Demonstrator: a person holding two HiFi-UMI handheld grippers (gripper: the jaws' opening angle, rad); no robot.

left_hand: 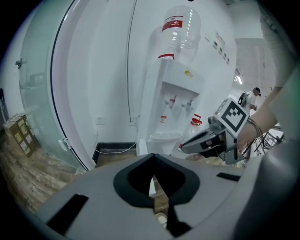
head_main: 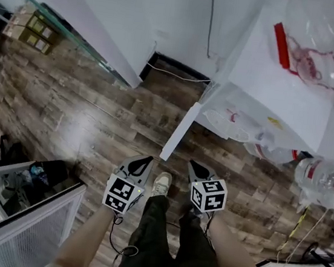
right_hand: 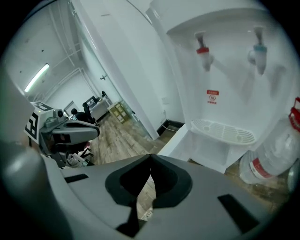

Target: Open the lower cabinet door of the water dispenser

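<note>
The white floor-standing water dispenser stands at the far edge of the brown wood-plank floor, against the white wall, with a clear plastic bottle upended on top. Its white lower cabinet door is swung out from the body over the floor. The head view shows it edge-on, and the right gripper view shows it as a flat panel reaching toward the camera below the round drip tray. From that, the opening looks done, though the hinge side is hidden, so the door may not be at its full swing.

The left tool and the right tool hang side by side in front of the person's legs. They are near the door's free edge but apart from it, and both angle down toward the floor. Each has its jaws pressed together with nothing between them, and the gripper views show only floor past the tips. Held clear of the panel like this, they leave the door free to rest where it is, and closed jaws suit a tool with nothing to grip.

Several clear empty water bottles lie on the floor to the right of the dispenser in the head view. They are well apart from the door, so they should not block it.
</note>
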